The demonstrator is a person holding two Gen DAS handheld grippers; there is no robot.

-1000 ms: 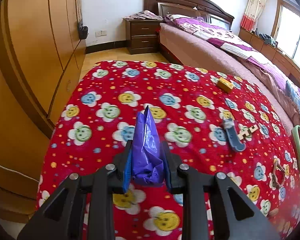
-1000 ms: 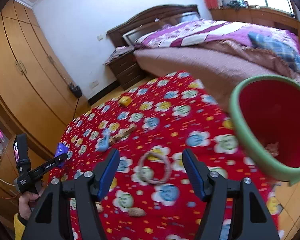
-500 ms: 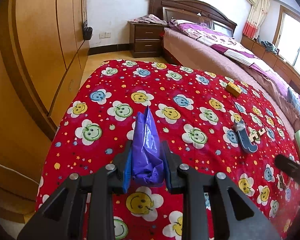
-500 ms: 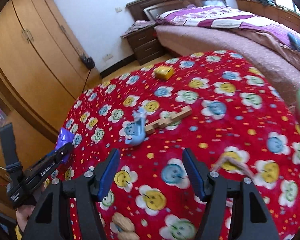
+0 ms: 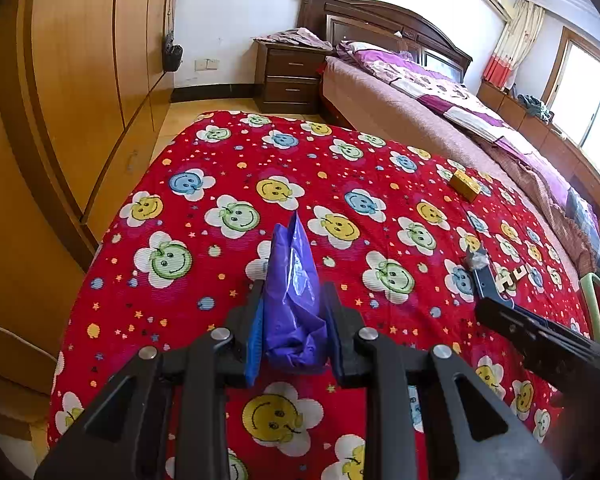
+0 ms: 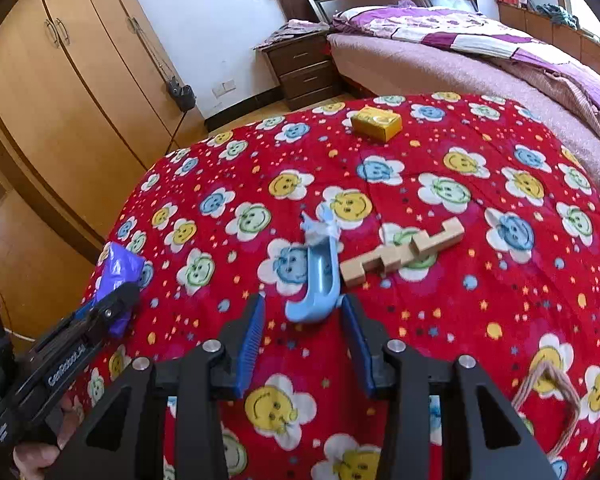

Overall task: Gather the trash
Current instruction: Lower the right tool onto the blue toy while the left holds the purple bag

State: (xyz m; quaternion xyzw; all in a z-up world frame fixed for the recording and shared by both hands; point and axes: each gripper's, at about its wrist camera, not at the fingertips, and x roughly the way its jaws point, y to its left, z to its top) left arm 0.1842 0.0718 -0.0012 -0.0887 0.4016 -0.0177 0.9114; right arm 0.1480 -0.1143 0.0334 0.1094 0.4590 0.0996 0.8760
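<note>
A crumpled purple plastic bag [image 5: 292, 280] sticks up between the pads of my left gripper [image 5: 292, 292], which is shut on it above the red flowered tablecloth [image 5: 228, 168]. In the right wrist view that bag [image 6: 118, 268] and the left gripper [image 6: 116, 304] show at the left edge. A light blue plastic scoop [image 6: 318, 276], with a scrap of crumpled wrapper at its far end, lies on the cloth. Its near end sits between the fingers of my right gripper [image 6: 302, 310], whose jaws are closing. A gap remains on the left side.
A wooden puzzle piece [image 6: 404, 252] lies just right of the scoop. A yellow box [image 6: 376, 122] sits farther back, and a loop of cord [image 6: 548, 392] at the near right. A green-rimmed red bucket [image 5: 598, 312] stands off the table's right edge. Wardrobes [image 6: 60, 100] line the left, with a bed [image 6: 480, 60] behind.
My right gripper swung left, away from the bucket and the cord loop, and came down over the blue scoop with its jaws narrower. The left gripper kept the purple bag and barely moved.
</note>
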